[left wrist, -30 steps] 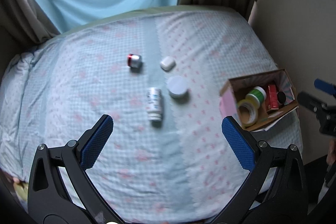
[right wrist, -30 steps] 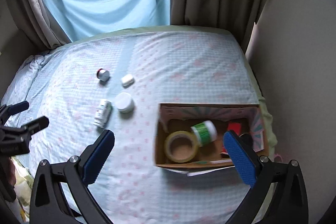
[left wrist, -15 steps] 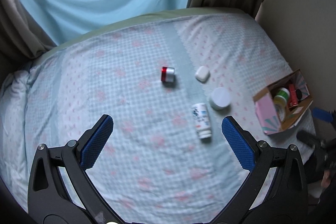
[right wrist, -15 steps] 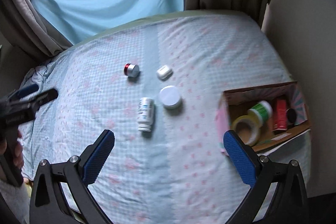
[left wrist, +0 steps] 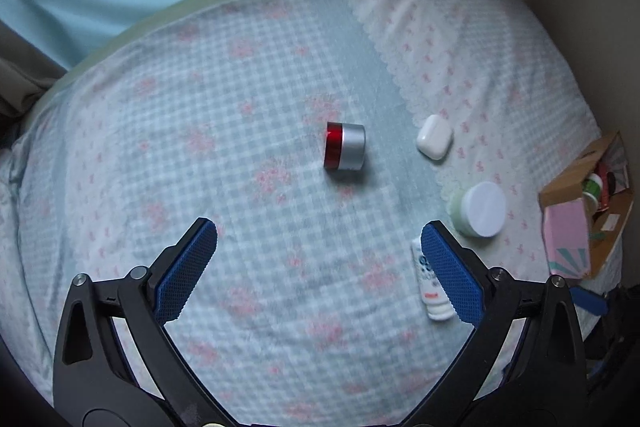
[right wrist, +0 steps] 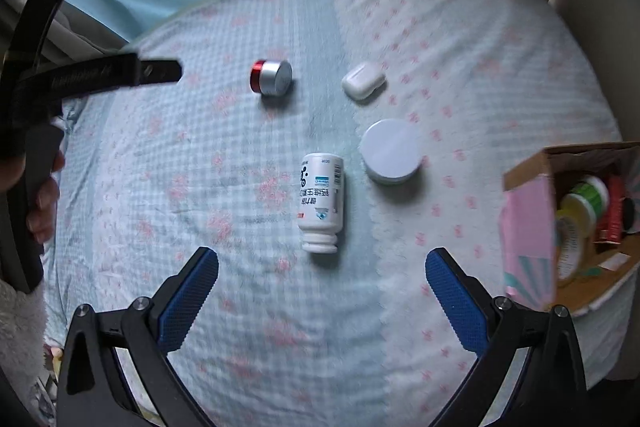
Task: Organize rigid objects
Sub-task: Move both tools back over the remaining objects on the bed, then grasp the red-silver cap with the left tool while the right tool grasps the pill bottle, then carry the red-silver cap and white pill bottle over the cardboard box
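A red-and-silver jar lies on its side on the checked bedspread, with a white earbud case, a white-lidded jar and a white pill bottle to its right. My left gripper is open and empty, hovering short of the red jar. My right gripper is open and empty just short of the pill bottle. The red jar, earbud case and white-lidded jar lie beyond it.
A cardboard box at the bed's right edge holds a tape roll, a green-labelled jar and a red item; it also shows in the left wrist view. The left gripper shows in the right wrist view. Curtains hang behind.
Both grippers have moved left and closer to the loose objects. The left one now faces the red jar, the right one the pill bottle. Both stay open.
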`<state>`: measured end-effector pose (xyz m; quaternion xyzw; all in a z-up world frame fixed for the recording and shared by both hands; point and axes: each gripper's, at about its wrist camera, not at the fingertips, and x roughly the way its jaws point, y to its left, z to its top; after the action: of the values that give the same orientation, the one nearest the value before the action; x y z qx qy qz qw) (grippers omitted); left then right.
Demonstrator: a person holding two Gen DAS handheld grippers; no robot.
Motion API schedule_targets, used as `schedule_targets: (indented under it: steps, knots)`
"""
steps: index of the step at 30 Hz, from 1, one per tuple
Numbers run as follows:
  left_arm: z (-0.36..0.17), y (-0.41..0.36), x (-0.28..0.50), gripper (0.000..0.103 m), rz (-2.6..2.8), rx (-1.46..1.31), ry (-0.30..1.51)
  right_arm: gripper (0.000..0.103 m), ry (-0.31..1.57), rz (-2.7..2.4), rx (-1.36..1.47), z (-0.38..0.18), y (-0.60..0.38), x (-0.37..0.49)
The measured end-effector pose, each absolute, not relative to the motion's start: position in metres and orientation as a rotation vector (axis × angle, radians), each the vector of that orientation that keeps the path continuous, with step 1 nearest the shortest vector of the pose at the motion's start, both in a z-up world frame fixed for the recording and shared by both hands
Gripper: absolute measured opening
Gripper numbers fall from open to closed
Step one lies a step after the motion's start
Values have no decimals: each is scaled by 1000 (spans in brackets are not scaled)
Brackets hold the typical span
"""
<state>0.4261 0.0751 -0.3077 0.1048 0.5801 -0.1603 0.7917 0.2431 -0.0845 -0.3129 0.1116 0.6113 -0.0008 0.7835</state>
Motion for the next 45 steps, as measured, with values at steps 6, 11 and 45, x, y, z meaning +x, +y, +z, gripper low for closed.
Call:
schedule_targets:
  steps: [6,11,45]
  knots:
    - [-372,42,476,99,-381,268,1335,98,1410,-59,277,-379,-80,277]
    - [-416,22,504,87,-379,306,1391,98,1486,-64,279,-421,-72,300]
    - [-387,-3,455,38,-441,307,1350,46,1467,-36,363,-405,-85,284]
